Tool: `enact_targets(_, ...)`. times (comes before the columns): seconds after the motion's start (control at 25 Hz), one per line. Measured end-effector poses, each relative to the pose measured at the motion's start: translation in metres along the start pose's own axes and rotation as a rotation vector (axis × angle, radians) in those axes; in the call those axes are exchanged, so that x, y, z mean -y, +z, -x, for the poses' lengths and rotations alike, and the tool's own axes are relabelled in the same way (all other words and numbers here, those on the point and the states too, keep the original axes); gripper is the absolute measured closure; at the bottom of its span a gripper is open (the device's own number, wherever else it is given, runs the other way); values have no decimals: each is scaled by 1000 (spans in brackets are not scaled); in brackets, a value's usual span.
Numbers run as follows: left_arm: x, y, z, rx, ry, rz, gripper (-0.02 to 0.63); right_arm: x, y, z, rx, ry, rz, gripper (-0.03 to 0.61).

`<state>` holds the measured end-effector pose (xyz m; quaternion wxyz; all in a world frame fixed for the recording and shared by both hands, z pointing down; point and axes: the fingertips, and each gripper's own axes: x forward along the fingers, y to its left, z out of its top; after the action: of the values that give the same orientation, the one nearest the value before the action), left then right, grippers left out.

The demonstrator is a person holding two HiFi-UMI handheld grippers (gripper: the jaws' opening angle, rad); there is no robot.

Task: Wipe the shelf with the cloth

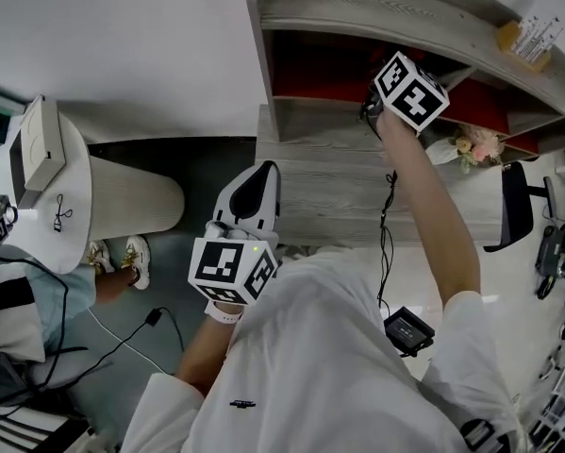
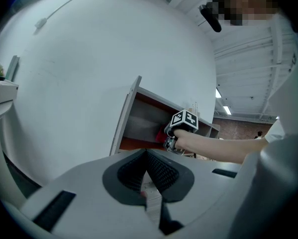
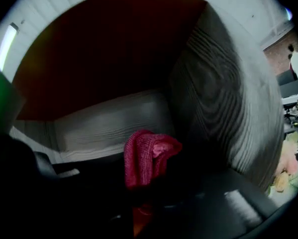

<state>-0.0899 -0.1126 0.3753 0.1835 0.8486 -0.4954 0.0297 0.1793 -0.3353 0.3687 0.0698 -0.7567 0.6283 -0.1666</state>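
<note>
The grey wood shelf unit (image 1: pixel 331 176) with a red back panel stands against the white wall. My right gripper (image 1: pixel 372 109) reaches into its upper compartment, marker cube outward, and is shut on a red knitted cloth (image 3: pixel 145 157). In the right gripper view the cloth hangs bunched from the jaws just above the grey shelf board (image 3: pixel 106 124), close to the side wall (image 3: pixel 223 108). The left gripper view shows the right gripper (image 2: pixel 171 140) and the cloth (image 2: pixel 161 135) inside the shelf (image 2: pixel 137 128). My left gripper (image 1: pixel 257 176) is held back near my body, shut and empty (image 2: pixel 148 182).
A round white table (image 1: pixel 51 239) with a box stands at the left, and a seated person's feet (image 1: pixel 122 258) are beside it. Pale flowers (image 1: pixel 477 143) and a black chair (image 1: pixel 515 206) are to the shelf's right. A cable with a small black device (image 1: pixel 409 330) hangs off my right arm.
</note>
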Motion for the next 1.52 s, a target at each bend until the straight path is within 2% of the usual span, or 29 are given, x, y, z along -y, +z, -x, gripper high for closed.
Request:
enact_targets(0.08,1,-4,0,-7,-2,5,607,7,2,-8,-15,-62,0,514)
enact_targets(0.16,2,-6,1,-11,-4,9,607,10,0,-16,-28,-81,-3,514)
enact_targets(0.36,2,-5,4,-13,-7,4,607,-10,1,-17,17,16,-4,514)
enact_targets(0.52,-2,-2,5,-11,5,-1,607,-69,2,-12,76,182,98,514)
enact_targets(0.68,-5,3,11,-1,29,-10,607,-160,-8,0,114,458,265,514)
enact_targets(0.76,-7,4,16,2,43,-12,607,-197,-12,6,138,565,340,514)
enact_targets(0.88,-12,3,22,0,62,-13,607,-231,-14,11,172,674,413,514)
enact_targets(1.0,-18,-1,24,-13,73,1,607,-242,-16,11,193,719,475,523)
enact_targets(1.12,-16,-3,22,-19,62,0,607,-223,-5,11,231,665,483,522)
enact_targets(1.36,-5,-7,11,-34,22,-12,607,-130,49,7,344,380,397,522)
enact_targets(1.52,7,-8,7,-41,-11,-29,607,-70,66,3,376,197,327,520)
